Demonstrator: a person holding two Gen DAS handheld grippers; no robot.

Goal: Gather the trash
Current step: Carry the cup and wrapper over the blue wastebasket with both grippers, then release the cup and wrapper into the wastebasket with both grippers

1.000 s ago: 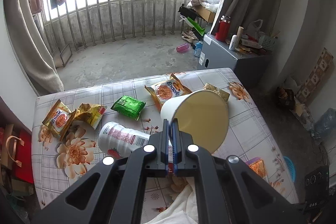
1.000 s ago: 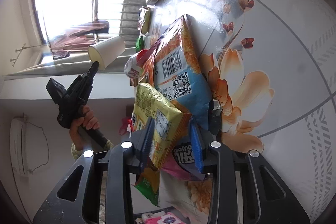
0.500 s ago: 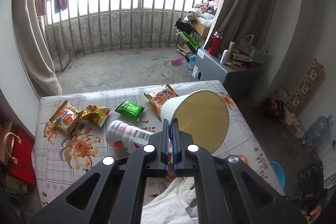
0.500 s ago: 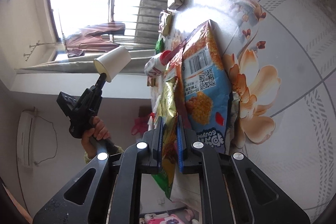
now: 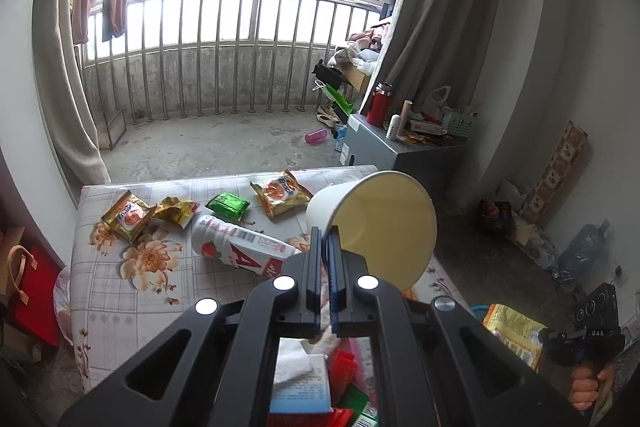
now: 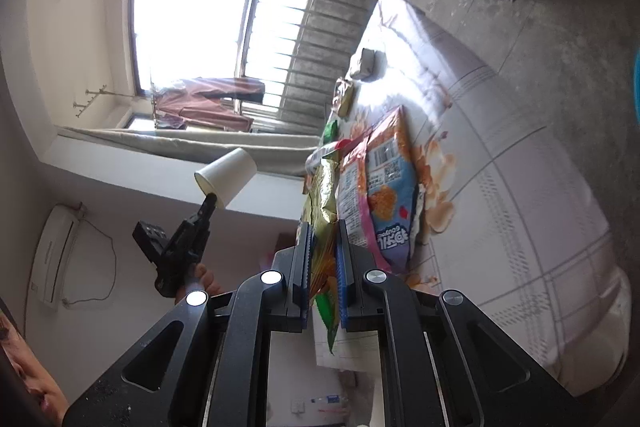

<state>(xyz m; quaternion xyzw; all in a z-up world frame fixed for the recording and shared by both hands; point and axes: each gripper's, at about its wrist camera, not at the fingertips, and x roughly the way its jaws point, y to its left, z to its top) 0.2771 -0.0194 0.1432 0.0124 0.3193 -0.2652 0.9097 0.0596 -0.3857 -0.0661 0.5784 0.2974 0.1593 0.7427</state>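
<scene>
My left gripper [image 5: 326,235] is shut on the rim of a white paper cup [image 5: 376,223], held tilted above the floral-cloth table [image 5: 120,307]. From the right wrist view the same cup [image 6: 226,173] sits at the tip of the left gripper [image 6: 210,201], raised in a hand. My right gripper [image 6: 323,227] is shut on a yellow-gold snack bag [image 6: 322,195], which hangs between the pads off the table. That bag [image 5: 512,335] and the right gripper [image 5: 545,339] show at the lower right of the left wrist view.
On the table lie a white strawberry bottle [image 5: 240,247], a green packet [image 5: 227,205], orange snack packets [image 5: 280,193], a crumpled yellow wrapper [image 5: 176,211] and a blue-orange snack bag [image 6: 384,195]. Tissue and wrappers [image 5: 304,379] lie below my left gripper. A grey cabinet [image 5: 400,155] stands beyond.
The right jaws closed on the yellow bag and lifted it away from the blue-orange bag. Both grippers rose and drew back from the table; the cup stayed gripped.
</scene>
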